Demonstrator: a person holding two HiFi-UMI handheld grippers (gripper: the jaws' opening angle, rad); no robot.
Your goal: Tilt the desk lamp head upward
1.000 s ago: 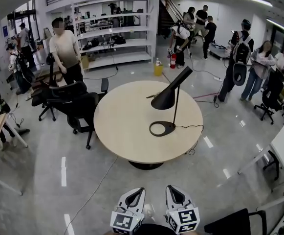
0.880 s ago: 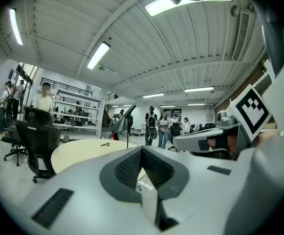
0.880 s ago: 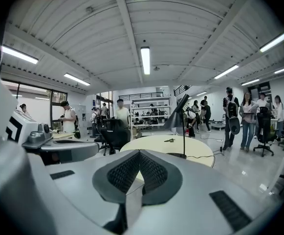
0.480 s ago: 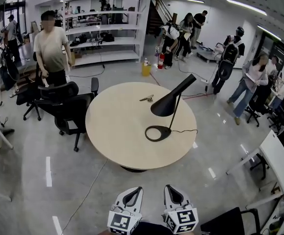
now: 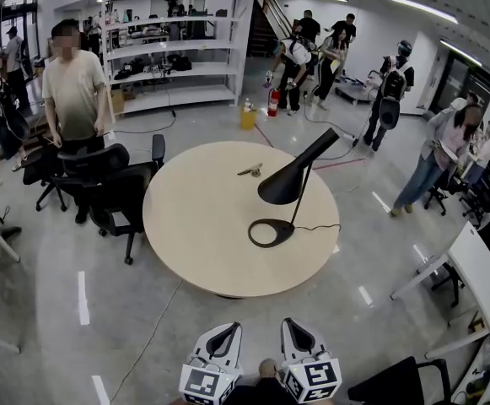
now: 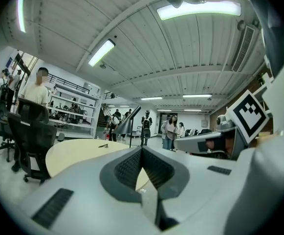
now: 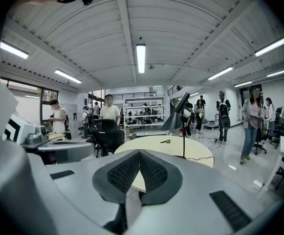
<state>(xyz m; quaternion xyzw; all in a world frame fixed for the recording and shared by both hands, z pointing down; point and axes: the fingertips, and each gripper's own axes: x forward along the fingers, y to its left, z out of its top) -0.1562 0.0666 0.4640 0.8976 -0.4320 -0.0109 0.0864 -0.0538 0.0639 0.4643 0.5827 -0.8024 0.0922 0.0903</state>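
Head view: the left gripper (image 5: 224,337) and right gripper (image 5: 299,337) are being held side by side at the bottom of frame, short of the near edge of the round bench (image 5: 198,226) and well apart from everything on it. In the left gripper view the left gripper's jaws are being kept pressed together, with nothing between them. The same is being shown in the right gripper view, with pads meeting at the tips and nothing pinched.

The black desk lamp (image 5: 282,184) is being carried by the bench between its centre and right edge. Its ring base (image 5: 270,232) is lying flat and its cone head is being held tilted, mouth down toward the left. A cable (image 5: 319,226) is being run from the base toward the right edge. A small dark item (image 5: 250,171), too small to identify, is lying near the far edge. Black office chairs (image 5: 110,184) are parked off the left edge, with a person (image 5: 74,87) standing behind them.
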